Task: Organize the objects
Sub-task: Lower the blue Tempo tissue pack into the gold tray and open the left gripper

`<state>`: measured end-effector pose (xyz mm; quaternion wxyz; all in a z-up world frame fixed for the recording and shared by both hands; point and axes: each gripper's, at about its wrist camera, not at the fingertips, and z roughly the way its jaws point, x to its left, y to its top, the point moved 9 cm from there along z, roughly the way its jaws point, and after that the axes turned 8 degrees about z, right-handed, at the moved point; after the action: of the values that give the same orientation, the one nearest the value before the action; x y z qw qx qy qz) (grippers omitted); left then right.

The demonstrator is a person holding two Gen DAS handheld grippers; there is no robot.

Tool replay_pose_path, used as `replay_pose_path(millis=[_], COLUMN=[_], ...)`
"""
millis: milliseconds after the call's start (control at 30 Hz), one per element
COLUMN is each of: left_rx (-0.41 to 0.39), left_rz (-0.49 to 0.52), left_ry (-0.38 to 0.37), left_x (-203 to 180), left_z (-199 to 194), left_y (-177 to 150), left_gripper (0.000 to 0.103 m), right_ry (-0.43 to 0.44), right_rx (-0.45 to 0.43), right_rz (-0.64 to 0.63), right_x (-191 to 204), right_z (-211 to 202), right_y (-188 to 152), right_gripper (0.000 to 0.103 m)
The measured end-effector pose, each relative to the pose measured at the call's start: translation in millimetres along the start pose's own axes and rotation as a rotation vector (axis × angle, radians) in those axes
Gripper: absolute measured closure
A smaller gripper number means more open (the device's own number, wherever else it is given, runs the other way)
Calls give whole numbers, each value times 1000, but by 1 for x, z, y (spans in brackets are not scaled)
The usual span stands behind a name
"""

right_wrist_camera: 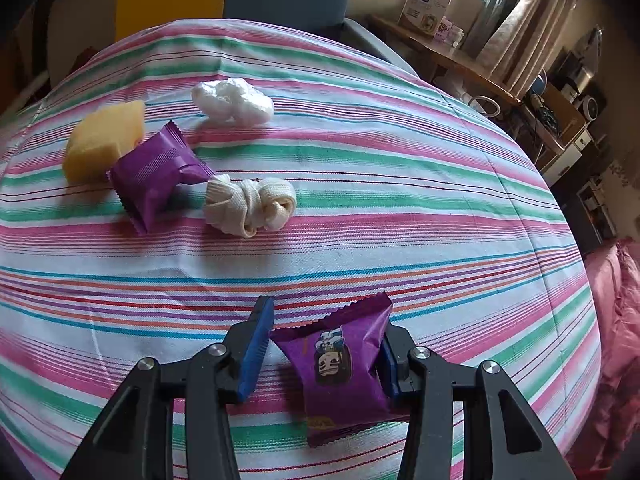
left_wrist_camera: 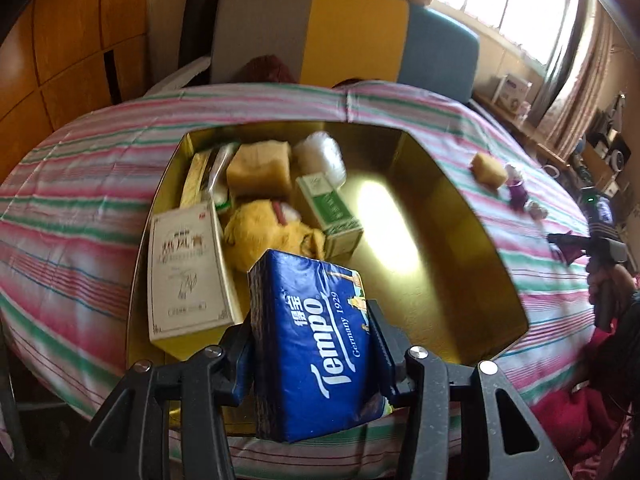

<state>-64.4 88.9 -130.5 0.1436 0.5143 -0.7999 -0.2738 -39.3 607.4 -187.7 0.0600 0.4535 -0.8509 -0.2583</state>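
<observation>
My left gripper (left_wrist_camera: 310, 322) is shut on a blue Tempo tissue pack (left_wrist_camera: 316, 344), held above the near edge of a gold tin box (left_wrist_camera: 452, 216). The box holds a white carton (left_wrist_camera: 186, 276), a yellow plush toy (left_wrist_camera: 264, 236), a green-white carton (left_wrist_camera: 330, 210), a sponge (left_wrist_camera: 260, 168) and a white ball (left_wrist_camera: 320, 156). My right gripper (right_wrist_camera: 326, 340) is open around a purple snack packet (right_wrist_camera: 340, 364) lying on the striped cloth; its right pad touches the packet, the left pad stands apart. Ahead lie a second purple packet (right_wrist_camera: 158, 174), a yellow sponge (right_wrist_camera: 102, 140), knotted cream socks (right_wrist_camera: 250, 204) and a white wad (right_wrist_camera: 232, 100).
The striped cloth (right_wrist_camera: 400, 200) covers a rounded table. A chair back (left_wrist_camera: 308, 32) in grey, yellow and blue stands behind it. A wooden desk (right_wrist_camera: 460, 60) with boxes and clutter stands at the right by the curtained window. Pink fabric (right_wrist_camera: 616, 320) lies at the right edge.
</observation>
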Motion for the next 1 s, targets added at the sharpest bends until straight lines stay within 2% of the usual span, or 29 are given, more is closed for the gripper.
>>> replay_pose_path(millis=[100, 200, 267, 433, 633, 800, 1000], left_rx=[36, 84, 89, 43, -48, -84, -107], left_rz=[1, -8, -33, -41, -23, -20, -19], left_ry=[15, 68, 63, 55, 102, 156, 184], left_x=[1, 12, 17, 20, 23, 34, 43], left_z=[12, 24, 24, 9, -16, -30, -35], left_y=[-5, -13, -16, -12, 5, 14, 15], left_gripper=[53, 52, 52, 52, 52, 52, 52], right_ry=[-1, -3, -3, -6, -1, 67, 260], right_rx=[0, 0, 1, -1, -3, -12, -88], right_rz=[-2, -6, -4, -8, 2, 18, -36], right_x=[0, 0, 0, 0, -1, 9, 62], right_z=[0, 0, 0, 0, -2, -13, -73], right_y=[0, 0, 0, 0, 1, 1, 0], right_gripper=[55, 55, 55, 56, 57, 57, 57])
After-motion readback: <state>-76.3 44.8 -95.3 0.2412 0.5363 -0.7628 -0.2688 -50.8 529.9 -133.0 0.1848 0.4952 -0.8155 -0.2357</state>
